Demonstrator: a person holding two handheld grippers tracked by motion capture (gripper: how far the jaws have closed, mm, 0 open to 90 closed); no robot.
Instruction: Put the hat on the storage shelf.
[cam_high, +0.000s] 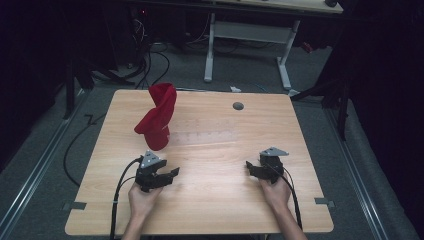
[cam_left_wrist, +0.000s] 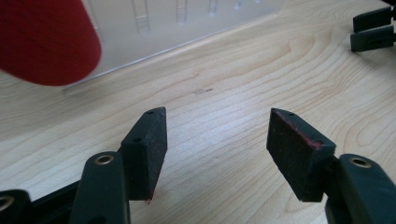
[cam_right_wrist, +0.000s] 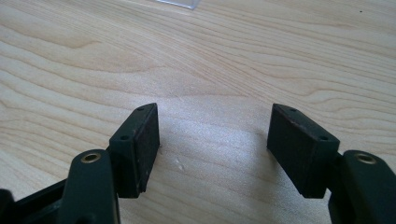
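A red knitted cloth (cam_high: 157, 117), draped upright over a clear acrylic rack (cam_high: 202, 135), stands left of centre toward the far edge of the pale wooden surface (cam_high: 210, 200). Just nearer, the left hand-held gripper (cam_high: 167, 175) rests toward the near edge with its jaws apart and empty, the cloth close ahead of it. Well to the right, the right hand-held gripper (cam_high: 252, 169) lies likewise spread and empty. This looks like a starting pose; the next move probably calls for the left one to reach forward and pinch the cloth's lower hem
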